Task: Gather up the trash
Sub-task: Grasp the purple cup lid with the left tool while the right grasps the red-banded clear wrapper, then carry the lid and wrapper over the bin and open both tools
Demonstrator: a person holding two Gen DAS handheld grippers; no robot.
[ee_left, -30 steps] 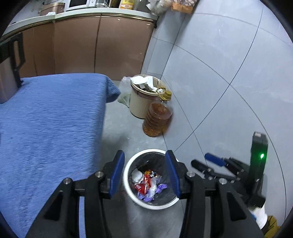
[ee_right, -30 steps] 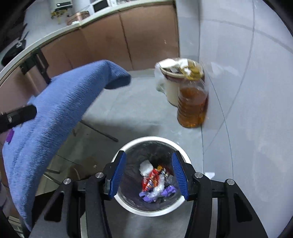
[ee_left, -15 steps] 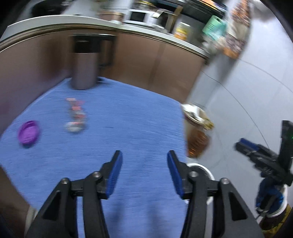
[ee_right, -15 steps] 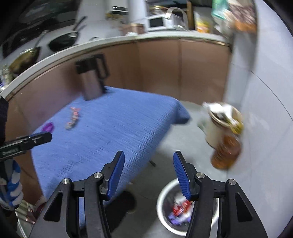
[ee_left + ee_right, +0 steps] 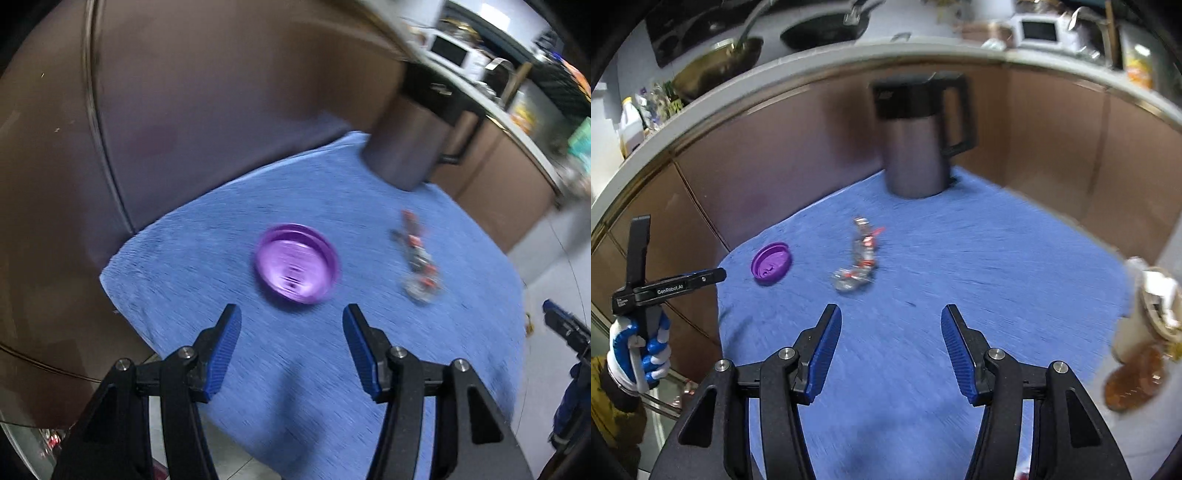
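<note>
A purple plastic lid [image 5: 296, 263] lies on the blue cloth-covered table [image 5: 295, 369], just ahead of my open, empty left gripper [image 5: 291, 321]. It also shows in the right wrist view [image 5: 771, 263]. A crumpled clear wrapper with red print [image 5: 416, 264] lies to its right; in the right wrist view the wrapper [image 5: 858, 258] lies ahead and left of my open, empty right gripper [image 5: 891, 322]. The left gripper [image 5: 701, 277] shows at the left edge of the right wrist view. The right gripper's tip [image 5: 561, 321] shows at the right edge of the left wrist view.
A steel thermos jug with black handle [image 5: 919, 136] stands at the table's far side. Brown cabinets [image 5: 775, 155] curve behind. A beige bin full of paper [image 5: 1156, 306] and an oil bottle [image 5: 1134, 380] stand on the floor at right.
Both grippers swung up and left from over the floor trash bin to the table. The lid and wrapper are now near ahead; the trash bin has left view. Both stayed open.
</note>
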